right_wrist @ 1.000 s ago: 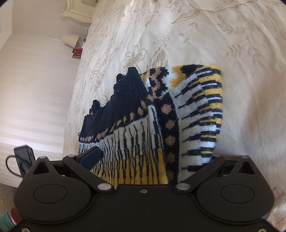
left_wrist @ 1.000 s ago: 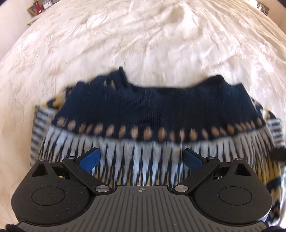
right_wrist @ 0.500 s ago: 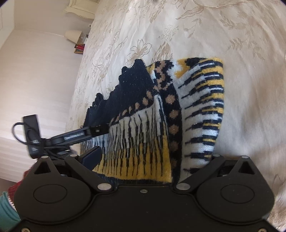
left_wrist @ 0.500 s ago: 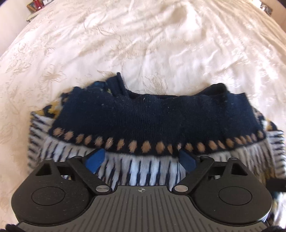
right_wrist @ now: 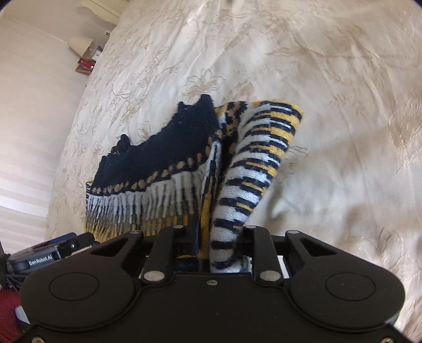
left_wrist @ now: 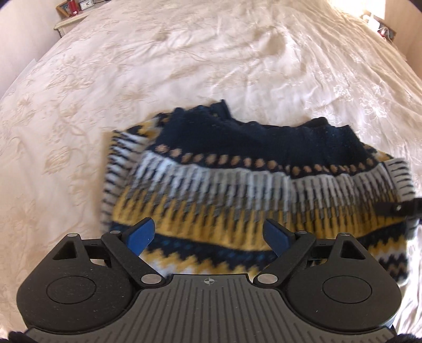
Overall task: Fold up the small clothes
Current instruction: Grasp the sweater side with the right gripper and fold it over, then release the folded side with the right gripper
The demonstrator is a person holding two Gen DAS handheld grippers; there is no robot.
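Observation:
A small knitted sweater point(left_wrist: 237, 184), navy with white, yellow and tan bands, lies folded on the bed. My left gripper point(left_wrist: 208, 234) hovers above its near yellow band, blue pads wide apart and off the knit. In the right wrist view the sweater point(right_wrist: 168, 168) has its striped side fold raised off the cover. My right gripper point(right_wrist: 213, 237) is closing its jaws on that striped fold, and the fabric is pinched between them and pulled up. The right gripper's tip point(left_wrist: 395, 208) shows at the sweater's right edge.
A cream embroidered bedspread point(left_wrist: 184, 66) covers the whole bed around the sweater. A bedside table with small items point(left_wrist: 73, 10) stands at the far left corner, with a lamp point(right_wrist: 80, 43) near it. The left gripper's body point(right_wrist: 44, 254) sits at the lower left.
My left gripper has drawn back and up, so more of the sweater's lower bands show. The right gripper's jaws have come together on the striped side fold and lifted it.

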